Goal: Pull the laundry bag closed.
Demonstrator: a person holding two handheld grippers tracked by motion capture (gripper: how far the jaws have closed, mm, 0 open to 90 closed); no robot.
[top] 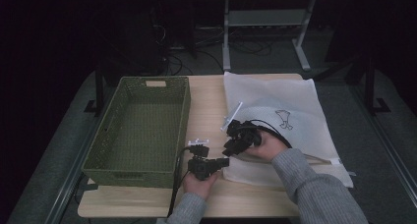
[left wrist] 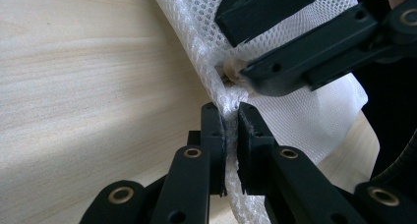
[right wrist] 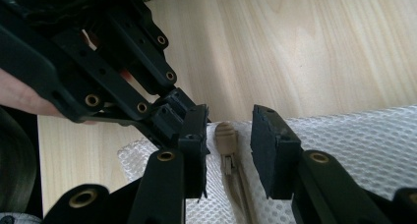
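A white mesh bag (top: 290, 106) with a small printed figure lies on the right half of the wooden table (top: 206, 101). My left gripper (top: 223, 161) is at the bag's near left corner, shut on the bag's edge; in the left gripper view the mesh (left wrist: 305, 111) is pinched between its jaws (left wrist: 232, 121). My right gripper (top: 230, 148) hovers just beyond it, open. Its jaws (right wrist: 230, 135) straddle the beige zipper pull (right wrist: 226, 138) without touching it. The left gripper view shows that pull (left wrist: 230, 69) just under the right gripper (left wrist: 235, 44).
A green woven basket (top: 184, 116) stands empty on the left of the table, its right wall close to my left hand. Bare wood lies between basket and bag. Beyond the table, a metal stand and cables sit on the dark floor.
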